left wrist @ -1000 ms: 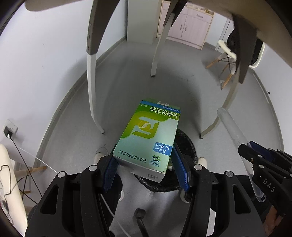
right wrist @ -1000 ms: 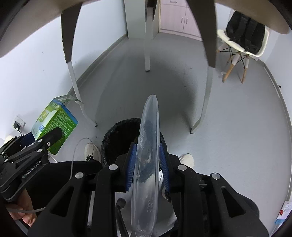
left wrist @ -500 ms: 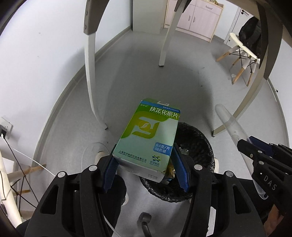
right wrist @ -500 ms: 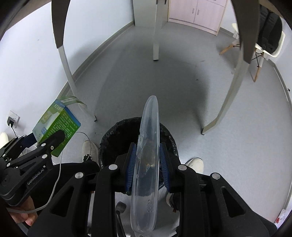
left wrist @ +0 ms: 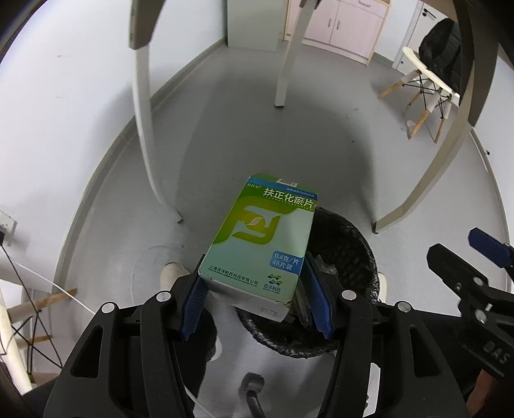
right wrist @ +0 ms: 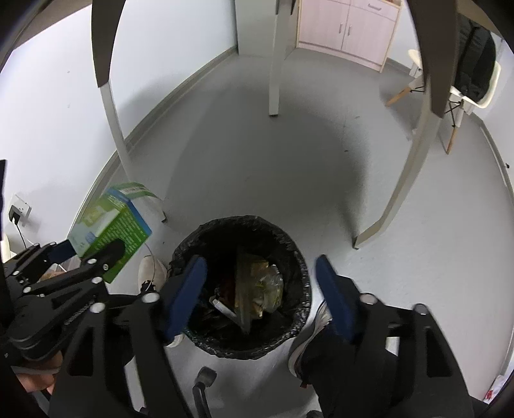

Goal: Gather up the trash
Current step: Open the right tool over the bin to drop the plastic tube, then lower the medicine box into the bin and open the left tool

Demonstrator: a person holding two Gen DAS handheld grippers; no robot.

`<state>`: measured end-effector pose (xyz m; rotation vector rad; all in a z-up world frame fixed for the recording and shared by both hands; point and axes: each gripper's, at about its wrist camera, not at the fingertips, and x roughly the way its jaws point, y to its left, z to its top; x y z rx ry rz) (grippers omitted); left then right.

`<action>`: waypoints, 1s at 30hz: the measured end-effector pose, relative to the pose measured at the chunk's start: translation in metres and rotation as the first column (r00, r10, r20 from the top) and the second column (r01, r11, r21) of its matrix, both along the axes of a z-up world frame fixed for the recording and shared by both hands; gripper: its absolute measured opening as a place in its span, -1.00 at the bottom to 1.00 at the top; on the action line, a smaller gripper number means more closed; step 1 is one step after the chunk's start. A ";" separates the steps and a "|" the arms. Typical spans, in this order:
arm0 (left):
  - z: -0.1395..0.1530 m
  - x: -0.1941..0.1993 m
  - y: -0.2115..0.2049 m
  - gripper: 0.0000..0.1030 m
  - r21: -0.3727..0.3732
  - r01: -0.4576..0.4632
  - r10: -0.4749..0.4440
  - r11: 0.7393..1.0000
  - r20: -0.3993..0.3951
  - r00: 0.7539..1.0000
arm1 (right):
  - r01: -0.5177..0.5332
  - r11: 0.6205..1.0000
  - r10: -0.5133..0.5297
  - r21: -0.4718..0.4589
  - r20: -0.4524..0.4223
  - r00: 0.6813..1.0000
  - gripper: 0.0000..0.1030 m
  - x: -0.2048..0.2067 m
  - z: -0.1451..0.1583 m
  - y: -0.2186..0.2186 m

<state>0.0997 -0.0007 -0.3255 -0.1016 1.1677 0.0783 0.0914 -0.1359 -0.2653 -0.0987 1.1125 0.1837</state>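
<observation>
A black-lined trash bin (right wrist: 290, 244) stands on the grey floor, right below my right gripper (right wrist: 259, 262). Its jaws are opening and nothing is between them. A long clear plastic piece (right wrist: 243, 289) lies inside the bin among other trash. My left gripper (left wrist: 255, 273) is shut on a green and white medicine box (left wrist: 260, 238), held tilted over the near left rim of the bin (left wrist: 350, 234). In the right wrist view the box (right wrist: 109, 225) hangs left of the bin. The right gripper's fingers (left wrist: 449, 257) show at the right edge of the left wrist view.
Pale table legs (right wrist: 112, 112) (right wrist: 404, 167) stand around the bin. A white chair with a dark backpack (right wrist: 475, 77) and a pink cabinet (right wrist: 347, 29) are at the back. A wall socket with cables (right wrist: 17, 209) is at left. The person's shoes (right wrist: 147, 273) flank the bin.
My right gripper's jaws have spread and the clear plastic piece has dropped out of them into the bin. Both grippers have sunk closer to the bin; the box stays gripped.
</observation>
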 end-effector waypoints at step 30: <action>0.013 -0.019 -0.051 0.86 -0.002 0.109 -0.109 0.994 0.061 0.992 | 0.118 0.993 -0.118 0.006 0.027 0.993 0.77 -0.023 0.012 -0.074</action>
